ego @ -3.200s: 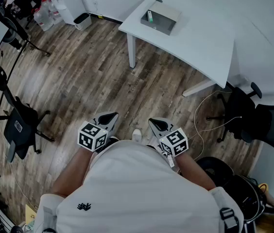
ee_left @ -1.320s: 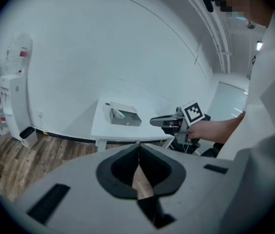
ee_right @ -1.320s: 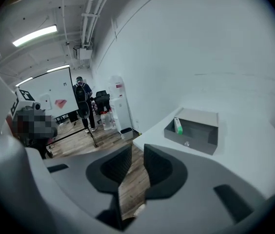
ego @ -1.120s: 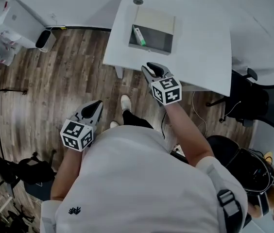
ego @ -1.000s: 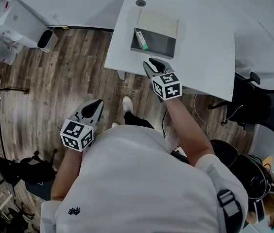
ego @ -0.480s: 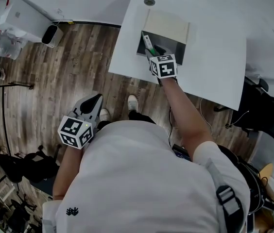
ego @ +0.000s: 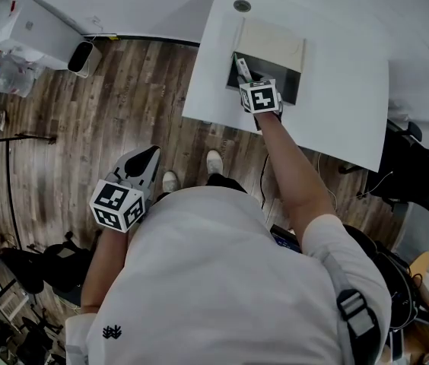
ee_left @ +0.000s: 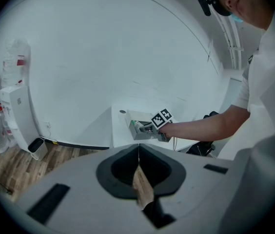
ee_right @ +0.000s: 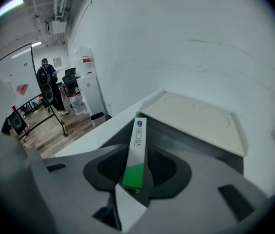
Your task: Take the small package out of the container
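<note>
An open grey container (ego: 292,91) with a cream lid (ego: 271,36) folded back sits on the white table (ego: 336,90). The small package (ee_right: 136,150), a long white box with a green end, leans up from inside the container. My right gripper (ego: 246,78) reaches into the container at its left side. Its jaws have just been closing and their tips lie against both sides of the package's green end (ee_right: 133,179). My left gripper (ego: 150,158) hangs over the wood floor, well short of the table, shut and empty (ee_left: 138,150).
The table's near edge (ego: 222,124) runs under my right forearm, and a round cable hole (ego: 242,6) lies beyond the container. A white bin (ego: 85,55) stands by the wall at the left, and a black office chair (ego: 427,181) at the right.
My right gripper went forward and down from the table's near edge into the container, to the package. My left gripper stayed low over the floor.
</note>
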Demonstrator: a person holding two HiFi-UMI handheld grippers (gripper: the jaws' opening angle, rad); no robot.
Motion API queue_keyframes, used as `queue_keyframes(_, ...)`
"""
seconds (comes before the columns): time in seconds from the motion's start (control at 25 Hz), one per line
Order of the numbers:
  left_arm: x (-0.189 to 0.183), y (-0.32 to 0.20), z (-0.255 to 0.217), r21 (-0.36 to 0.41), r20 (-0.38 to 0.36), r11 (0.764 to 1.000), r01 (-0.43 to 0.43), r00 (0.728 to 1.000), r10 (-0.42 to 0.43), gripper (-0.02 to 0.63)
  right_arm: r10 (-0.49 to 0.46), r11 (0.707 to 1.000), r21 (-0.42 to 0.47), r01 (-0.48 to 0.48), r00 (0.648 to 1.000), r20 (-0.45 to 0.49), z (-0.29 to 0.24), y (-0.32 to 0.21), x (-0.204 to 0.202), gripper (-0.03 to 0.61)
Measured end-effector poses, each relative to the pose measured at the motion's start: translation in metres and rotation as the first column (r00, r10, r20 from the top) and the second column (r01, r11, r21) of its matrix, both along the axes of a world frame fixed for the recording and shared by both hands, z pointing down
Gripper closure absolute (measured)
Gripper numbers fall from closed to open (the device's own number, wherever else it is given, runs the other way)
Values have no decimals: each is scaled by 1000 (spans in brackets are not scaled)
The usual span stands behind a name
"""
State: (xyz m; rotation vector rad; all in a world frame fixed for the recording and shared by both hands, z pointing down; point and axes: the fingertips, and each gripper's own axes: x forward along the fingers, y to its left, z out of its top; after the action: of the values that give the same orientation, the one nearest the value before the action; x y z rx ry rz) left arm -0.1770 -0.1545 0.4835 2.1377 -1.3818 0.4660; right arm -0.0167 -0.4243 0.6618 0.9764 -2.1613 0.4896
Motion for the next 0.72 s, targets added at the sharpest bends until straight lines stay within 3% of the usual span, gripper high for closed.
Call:
queue_keyframes(0.12,-11,5,0,1,-2,1000,6,1000,-6,606,26,1000,-7,-26,1000,-10,0,0,1,479)
queue_keyframes(0.72,-33,21,-6,42,-35,999,-6,999,7,606,106,993,52,-106,994,5,-37,4,9,483)
